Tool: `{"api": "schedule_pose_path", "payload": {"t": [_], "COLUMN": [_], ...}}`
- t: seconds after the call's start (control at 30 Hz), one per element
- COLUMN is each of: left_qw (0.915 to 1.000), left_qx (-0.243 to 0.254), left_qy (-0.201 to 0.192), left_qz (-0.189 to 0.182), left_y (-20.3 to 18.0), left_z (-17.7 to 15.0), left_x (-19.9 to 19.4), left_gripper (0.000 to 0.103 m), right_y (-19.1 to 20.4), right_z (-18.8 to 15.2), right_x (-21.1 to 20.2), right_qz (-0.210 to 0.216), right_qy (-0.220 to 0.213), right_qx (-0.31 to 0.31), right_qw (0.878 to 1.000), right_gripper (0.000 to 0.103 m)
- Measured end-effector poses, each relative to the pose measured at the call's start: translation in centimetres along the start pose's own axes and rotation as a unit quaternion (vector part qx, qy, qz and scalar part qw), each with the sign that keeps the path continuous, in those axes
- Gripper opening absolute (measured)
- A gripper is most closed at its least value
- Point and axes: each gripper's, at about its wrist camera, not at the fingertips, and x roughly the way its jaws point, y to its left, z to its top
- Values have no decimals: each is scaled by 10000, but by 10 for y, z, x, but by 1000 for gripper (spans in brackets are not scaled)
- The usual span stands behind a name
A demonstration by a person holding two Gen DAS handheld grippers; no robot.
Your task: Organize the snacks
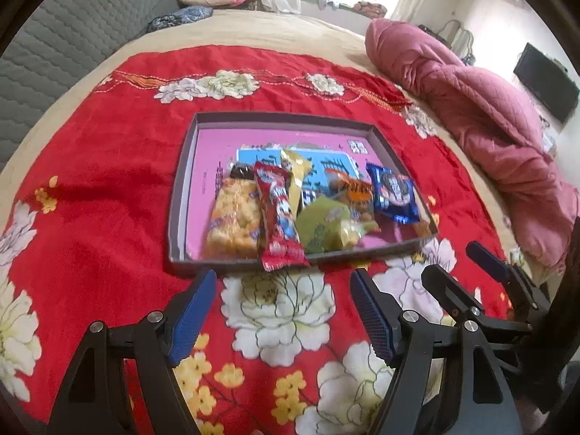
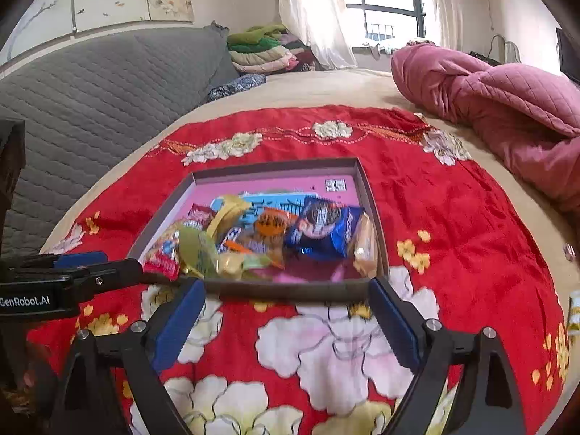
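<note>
Both grippers point steeply down at the red floral blanket, short of the tray's near edge. The left gripper has its blue-padded jaws standing apart with nothing between them, over a white flower print. The right gripper is likewise spread wide and empty; its fingertips reach almost to the near wall of the tray without gripping it. In the left wrist view the right gripper appears at the lower right, just beside the left one.

The shallow grey-walled tray with a pink floor lies near the blanket's middle. The snacks are crowded toward its near edge: a yellow puffed-snack pack at the left, a red wrapper whose end overhangs the near wall, a green packet, an orange packet, and a blue cookie pack at the right. Print on the wrappers is blurred and unreadable.

Beyond the blanket's far right corner lies a pink quilt.
</note>
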Motion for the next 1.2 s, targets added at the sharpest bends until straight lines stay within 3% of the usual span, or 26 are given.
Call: {"api": "schedule_pose_path", "payload": {"t": [0.3,1.2], "left_qw": [9991,9989], "left_qx": [0,-71], "left_qy": [409,404], "left_qz": [99,208], "left_y": [-8,-9], "left_z": [-23,-25], "left_x": [7,2], "left_gripper": [77,77], "right_y": [1,-2], "right_z": [-14,-20], "right_x": [-14,-17], "right_qz": [-315,-440], "right_qy": [103,210], "right_qx": [-2,77], "right_qw": [9994,9988], "right_gripper": [93,94]}}
